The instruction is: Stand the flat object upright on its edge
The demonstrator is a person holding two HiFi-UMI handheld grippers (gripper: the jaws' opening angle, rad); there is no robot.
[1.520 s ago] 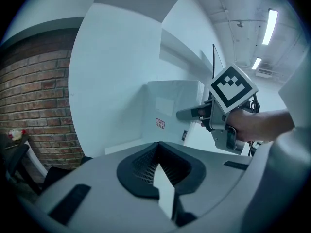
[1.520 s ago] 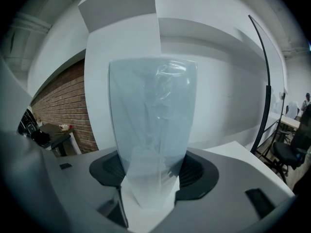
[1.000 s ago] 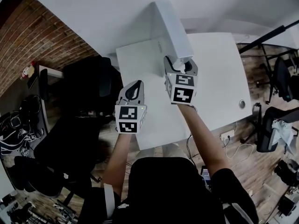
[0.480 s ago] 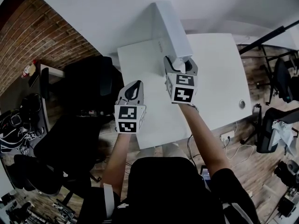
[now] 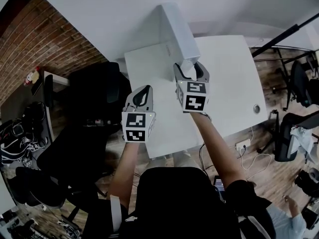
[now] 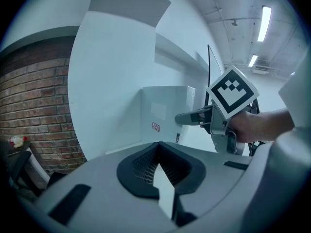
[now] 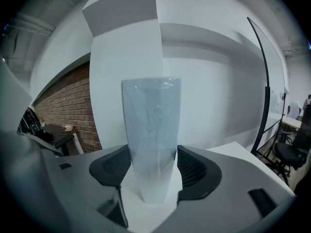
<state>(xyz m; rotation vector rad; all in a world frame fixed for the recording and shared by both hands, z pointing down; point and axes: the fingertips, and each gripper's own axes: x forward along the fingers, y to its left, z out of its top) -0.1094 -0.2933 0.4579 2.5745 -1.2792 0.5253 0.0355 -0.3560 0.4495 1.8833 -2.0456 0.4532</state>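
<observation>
The right tool pinches the near edge of the flat white box, upright lengthwise directly ahead, apparently resting on the table; the left tool (pressed together, empty) hovers farther off.

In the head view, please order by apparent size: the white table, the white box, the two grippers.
1. white table
2. white box
3. left gripper and right gripper: they look alike, so no ranking.
</observation>
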